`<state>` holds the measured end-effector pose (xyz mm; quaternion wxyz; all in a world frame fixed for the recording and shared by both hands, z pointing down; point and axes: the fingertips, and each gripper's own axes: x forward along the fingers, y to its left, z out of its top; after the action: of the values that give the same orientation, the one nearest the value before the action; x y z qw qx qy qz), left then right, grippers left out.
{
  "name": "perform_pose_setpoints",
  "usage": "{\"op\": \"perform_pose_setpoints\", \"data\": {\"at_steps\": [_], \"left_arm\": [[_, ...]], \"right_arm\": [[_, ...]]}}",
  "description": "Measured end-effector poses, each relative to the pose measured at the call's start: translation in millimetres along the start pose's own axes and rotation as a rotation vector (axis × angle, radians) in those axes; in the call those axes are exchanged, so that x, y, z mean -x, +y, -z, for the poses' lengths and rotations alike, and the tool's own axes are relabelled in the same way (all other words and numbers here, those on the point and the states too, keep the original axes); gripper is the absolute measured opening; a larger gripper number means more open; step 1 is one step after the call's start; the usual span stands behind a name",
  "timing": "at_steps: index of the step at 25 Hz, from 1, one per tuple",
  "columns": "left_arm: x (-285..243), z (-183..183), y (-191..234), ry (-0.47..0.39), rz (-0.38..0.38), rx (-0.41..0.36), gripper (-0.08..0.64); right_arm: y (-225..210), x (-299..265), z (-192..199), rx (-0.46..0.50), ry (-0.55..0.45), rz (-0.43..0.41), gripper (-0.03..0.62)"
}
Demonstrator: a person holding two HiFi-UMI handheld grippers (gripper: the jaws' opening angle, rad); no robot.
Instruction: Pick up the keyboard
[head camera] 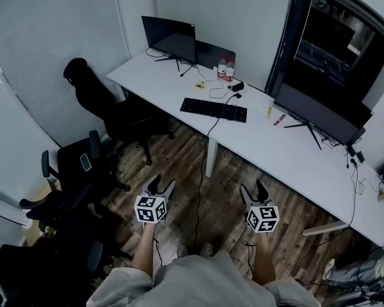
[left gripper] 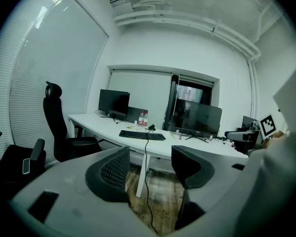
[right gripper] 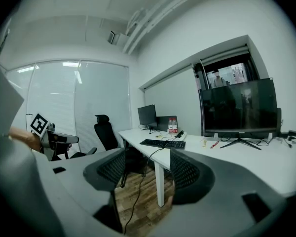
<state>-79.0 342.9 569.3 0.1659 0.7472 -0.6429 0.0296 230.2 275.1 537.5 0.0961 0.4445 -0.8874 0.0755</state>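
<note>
A black keyboard (head camera: 213, 109) lies on the long white desk (head camera: 294, 155), its cable hanging over the front edge to the floor. It also shows far off in the left gripper view as the keyboard (left gripper: 142, 135) and in the right gripper view as the keyboard (right gripper: 163, 143). My left gripper (head camera: 161, 187) and right gripper (head camera: 253, 194) hover over the wooden floor, well short of the desk. Both point toward it. The left gripper (left gripper: 150, 167) stands open with nothing between its jaws. The right gripper (right gripper: 147, 169) is open and empty too.
Two bottles (head camera: 225, 69) and a monitor (head camera: 169, 38) stand behind the keyboard; a second monitor (head camera: 317, 115) is to its right. Black office chairs (head camera: 105, 104) crowd the left side, one with a phone (head camera: 85, 162) on it. A desk leg (head camera: 210, 158) stands ahead.
</note>
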Motion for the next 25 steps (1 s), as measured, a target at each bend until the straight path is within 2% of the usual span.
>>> {"op": "perform_pose_setpoints", "data": {"at_steps": [16, 25], "left_arm": [[-5, 4, -34, -0.018, -0.053, 0.007, 0.261], [-24, 2, -36, -0.018, -0.065, -0.004, 0.259]], "right_arm": [[-28, 2, 6, 0.013, 0.014, -0.053, 0.270], [-42, -15, 6, 0.009, 0.009, -0.072, 0.256]]}}
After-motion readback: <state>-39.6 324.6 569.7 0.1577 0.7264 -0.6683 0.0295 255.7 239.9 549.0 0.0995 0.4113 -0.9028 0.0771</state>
